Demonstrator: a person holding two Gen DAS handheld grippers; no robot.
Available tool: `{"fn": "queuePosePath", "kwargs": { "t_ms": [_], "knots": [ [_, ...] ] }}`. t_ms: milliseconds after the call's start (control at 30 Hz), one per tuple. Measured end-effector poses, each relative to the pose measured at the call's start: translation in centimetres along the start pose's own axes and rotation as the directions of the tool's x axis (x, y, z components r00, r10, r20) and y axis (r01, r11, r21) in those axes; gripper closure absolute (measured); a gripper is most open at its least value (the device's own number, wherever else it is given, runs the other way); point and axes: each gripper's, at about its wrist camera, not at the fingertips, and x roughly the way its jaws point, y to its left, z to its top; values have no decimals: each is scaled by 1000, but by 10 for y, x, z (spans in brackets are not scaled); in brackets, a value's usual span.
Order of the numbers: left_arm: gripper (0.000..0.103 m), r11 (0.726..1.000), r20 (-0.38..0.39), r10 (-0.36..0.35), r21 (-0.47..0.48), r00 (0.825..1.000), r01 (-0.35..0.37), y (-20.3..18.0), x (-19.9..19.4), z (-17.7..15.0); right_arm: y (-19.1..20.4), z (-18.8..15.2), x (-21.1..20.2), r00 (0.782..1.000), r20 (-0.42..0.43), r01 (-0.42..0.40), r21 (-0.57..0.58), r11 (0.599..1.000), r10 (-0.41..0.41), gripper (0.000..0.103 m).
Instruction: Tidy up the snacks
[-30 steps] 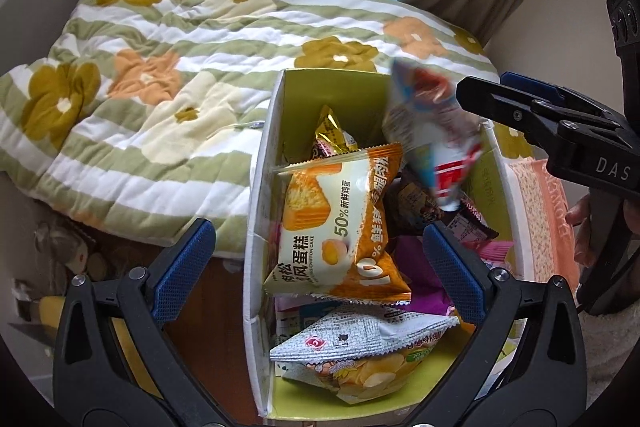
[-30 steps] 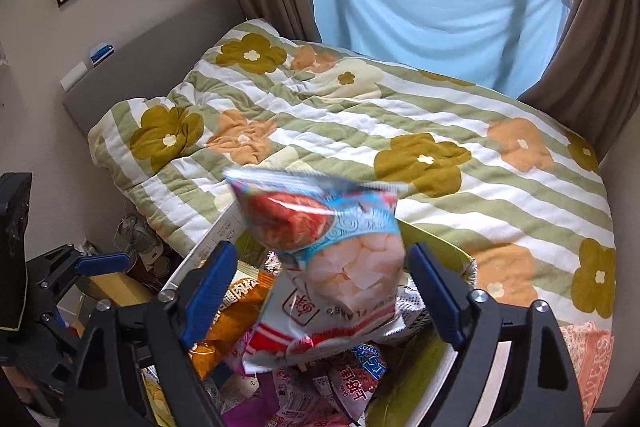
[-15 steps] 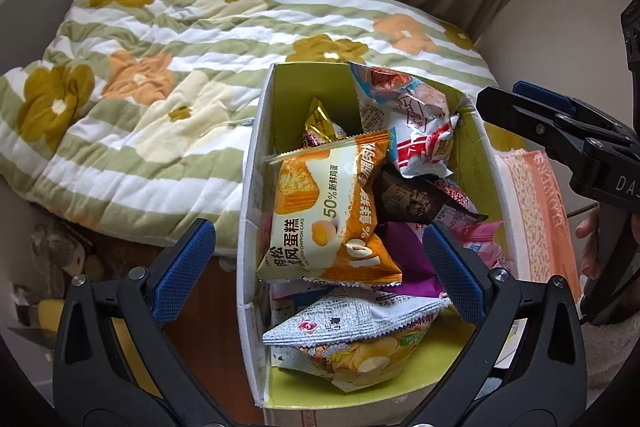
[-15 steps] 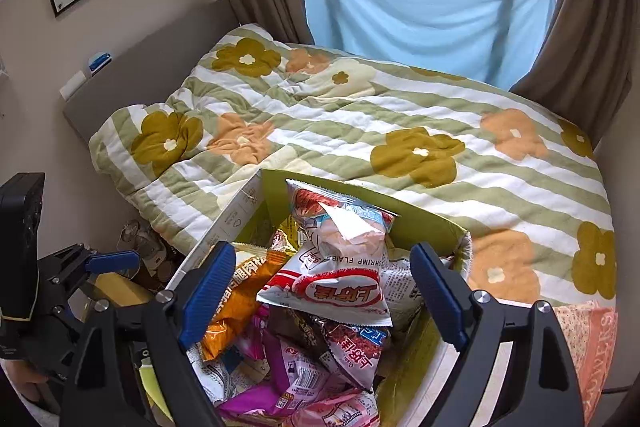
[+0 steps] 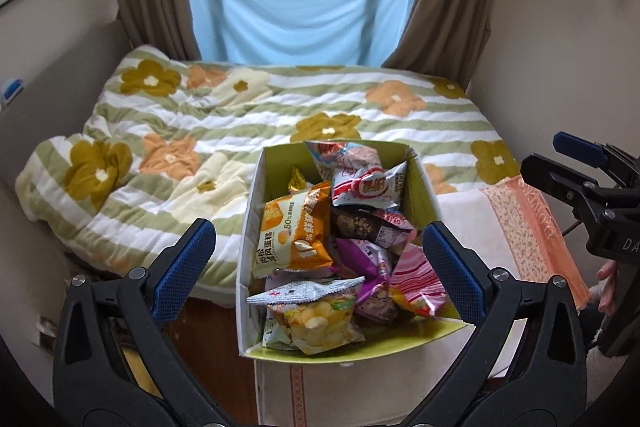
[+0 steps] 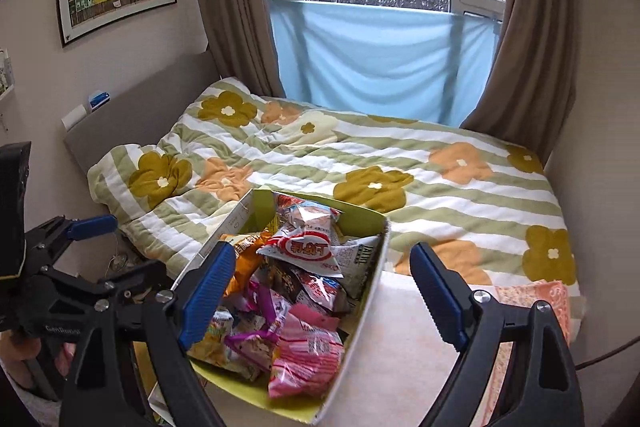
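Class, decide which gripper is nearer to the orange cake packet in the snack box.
Left. The left gripper frames the orange cake packet at the box's left side; the right gripper hangs over the right side, beyond it.

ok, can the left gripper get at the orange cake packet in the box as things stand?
Probably yes. The left gripper is open and empty, and the orange cake packet lies on top of the pile in the box, nothing over it. The box's near-left wall sits close to one finger's path.
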Motion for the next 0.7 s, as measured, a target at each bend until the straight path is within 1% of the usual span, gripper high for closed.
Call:
{"fn": "queuePosePath", "kwargs": {
  "t_ms": [100, 133, 200, 267, 300, 333, 367, 467, 567, 700],
  "knots": [
    [0, 1000, 81, 26, -13, 996, -25, -23, -40, -16, -14, -22, -41, 997, 34, 65, 15, 998, -66, 16],
    [0, 1000, 100, 23, -16, 995, -21, -32, -51, -23, -17, -30, -54, 996, 43, 76, 25, 997, -77, 16],
    [0, 1000, 120, 7, -14, 993, -5, -48, -69, -37, -23, -47, -77, 992, 64, 107, 42, 993, -110, 16],
    [0, 1000, 138, 10, -2, 990, -10, -63, -84, -50, -26, -65, -98, 984, 88, 152, 58, 987, -157, 16],
    [0, 1000, 145, 15, 3, 989, -15, -70, -90, -57, -27, -73, -106, 980, 94, 172, 64, 983, -178, 14],
    [0, 1000, 153, 22, 7, 988, -23, -77, -97, -63, -29, -80, -112, 977, 94, 187, 71, 980, -193, 10],
    [0, 1000, 162, 24, 12, 987, -26, -82, -104, -70, -31, -87, -117, 975, 88, 198, 80, 977, -205, 1],
    [0, 999, 173, 36, 29, 984, -42, -95, -117, -89, -37, -106, -129, 975, 61, 207, 120, 971, -215, 0],
    [0, 997, 185, 47, 44, 982, -56, -105, -126, -104, -44, -123, -137, 965, 52, 247, 153, 957, -258, 0],
    [0, 997, 179, 51, 39, 983, -59, -111, -133, -115, -48, -136, -147, 966, 50, 243, 177, 954, -255, 0]
  ]
}}
